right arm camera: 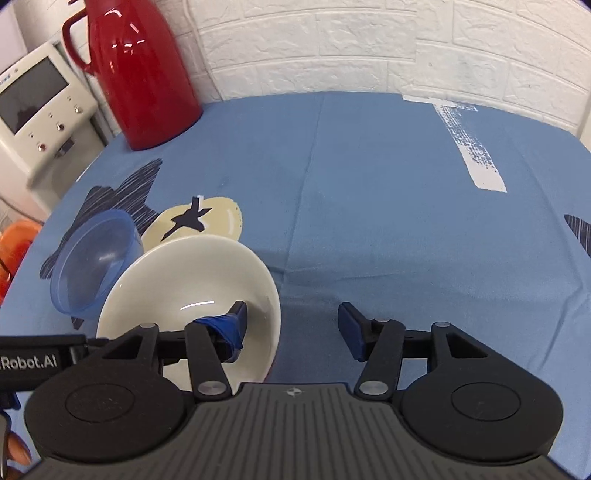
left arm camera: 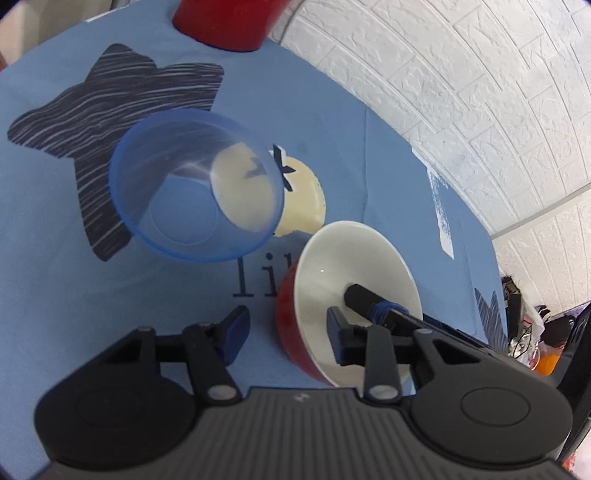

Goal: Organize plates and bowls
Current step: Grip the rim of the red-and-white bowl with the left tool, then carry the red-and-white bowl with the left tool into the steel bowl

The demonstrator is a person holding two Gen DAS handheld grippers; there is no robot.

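A bowl, red outside and white inside (left arm camera: 332, 273) (right arm camera: 184, 288), stands on the blue tablecloth (right arm camera: 369, 184). My left gripper (left arm camera: 286, 325) is open and straddles the bowl's near wall: one finger inside, the other outside on the cloth. My right gripper (right arm camera: 293, 317) is open too, with its taped left finger (right arm camera: 236, 321) inside the same bowl and the other finger outside. That taped finger (left arm camera: 365, 297) also shows in the left wrist view. A clear blue plastic bowl (left arm camera: 195, 184) (right arm camera: 92, 262) sits just beyond, close to the white rim, empty.
A tall red jug (right arm camera: 140, 74) (left arm camera: 229, 22) stands at the table's back left by the white brick wall (right arm camera: 369, 44). A white appliance with a screen (right arm camera: 40, 110) is off the table's left edge. Orange items (right arm camera: 14, 251) lie lower left.
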